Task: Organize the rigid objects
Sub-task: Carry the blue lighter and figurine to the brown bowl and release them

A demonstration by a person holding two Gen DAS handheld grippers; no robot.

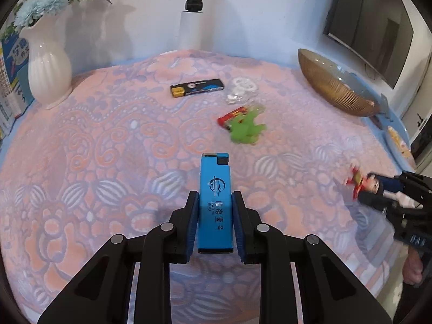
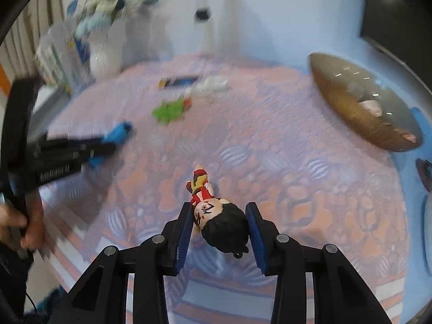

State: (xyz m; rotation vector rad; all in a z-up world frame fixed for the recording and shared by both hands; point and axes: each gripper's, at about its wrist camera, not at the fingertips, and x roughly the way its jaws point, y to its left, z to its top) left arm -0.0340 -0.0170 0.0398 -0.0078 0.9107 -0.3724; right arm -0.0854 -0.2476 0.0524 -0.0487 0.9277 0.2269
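1. Blue lighter (image 1: 214, 202) sits lengthwise in the left gripper (image 1: 214, 208), clamped above the near surface (image 1: 108, 140).
2. Right gripper (image 2: 220, 221) pinches the figurine (image 2: 216, 210) by its head, likely bound for the far-right bowl (image 2: 351, 113).

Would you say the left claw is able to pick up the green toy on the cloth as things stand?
Probably not yet. The left claw is shut on the blue lighter, so it has no free grip. The way to the green toy looks open, though a red packet lies against it.
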